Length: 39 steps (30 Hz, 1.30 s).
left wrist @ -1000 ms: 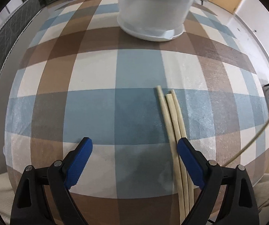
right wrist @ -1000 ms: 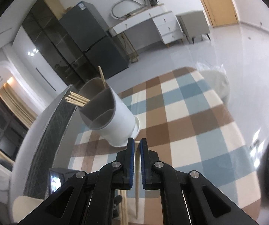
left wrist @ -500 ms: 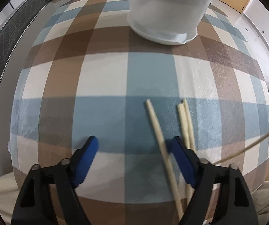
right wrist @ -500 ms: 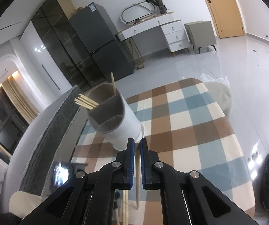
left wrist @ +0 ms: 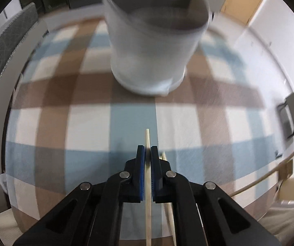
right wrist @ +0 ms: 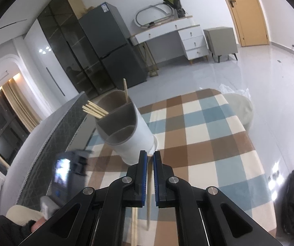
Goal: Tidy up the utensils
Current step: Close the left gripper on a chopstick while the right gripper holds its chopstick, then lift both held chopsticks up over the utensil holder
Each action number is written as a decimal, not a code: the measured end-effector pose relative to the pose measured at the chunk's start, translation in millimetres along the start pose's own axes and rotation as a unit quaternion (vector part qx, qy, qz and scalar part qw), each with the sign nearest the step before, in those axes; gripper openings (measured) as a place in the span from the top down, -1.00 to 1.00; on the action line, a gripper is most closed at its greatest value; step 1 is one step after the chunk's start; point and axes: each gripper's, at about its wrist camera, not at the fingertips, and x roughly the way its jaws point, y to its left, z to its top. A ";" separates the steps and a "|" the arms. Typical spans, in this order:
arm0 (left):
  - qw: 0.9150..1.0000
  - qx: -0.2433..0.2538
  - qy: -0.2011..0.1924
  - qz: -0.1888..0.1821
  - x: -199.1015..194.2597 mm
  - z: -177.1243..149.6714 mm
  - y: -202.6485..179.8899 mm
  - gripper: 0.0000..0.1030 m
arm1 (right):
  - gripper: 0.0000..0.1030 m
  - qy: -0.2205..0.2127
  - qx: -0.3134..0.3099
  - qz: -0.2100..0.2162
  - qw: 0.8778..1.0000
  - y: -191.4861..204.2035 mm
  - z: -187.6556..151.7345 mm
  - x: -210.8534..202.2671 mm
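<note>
The left hand-held gripper [left wrist: 147, 150] has just closed its blue pads on one chopstick [left wrist: 148, 194], which runs along the fingers with its tip pointing at the white holder [left wrist: 151, 61] on the checked counter [left wrist: 85, 123]. Another chopstick [left wrist: 170, 205] lies flat on the counter just to the right, pointing the same way. The right hand-held gripper [right wrist: 149, 158] is closed too, gripping a chopstick [right wrist: 149, 201] that points toward the holder, where more chopsticks [right wrist: 94, 109] stick out.

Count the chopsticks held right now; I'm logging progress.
2: one chopstick between the left gripper's fingers, a second chopstick between the right gripper's fingers.
</note>
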 end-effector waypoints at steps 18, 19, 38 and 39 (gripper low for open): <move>0.978 0.039 -0.199 -0.057 -110.0 -42.9 14.3 0.99 | 0.90 -0.029 -0.097 -0.024 0.995 59.3 -32.7 -32.6; 0.978 0.040 -0.198 -0.056 -111.9 -43.4 14.8 0.99 | 0.90 -0.028 -0.099 -0.025 0.994 60.7 -34.1 -33.0; 0.980 0.054 -0.177 -0.067 -130.1 -45.8 15.6 0.99 | 0.90 -0.037 -0.096 -0.043 0.994 71.9 -40.9 -43.9; 0.980 0.054 -0.177 -0.070 -131.7 -45.5 16.4 0.99 | 0.90 -0.038 -0.097 -0.043 0.994 72.6 -40.7 -43.6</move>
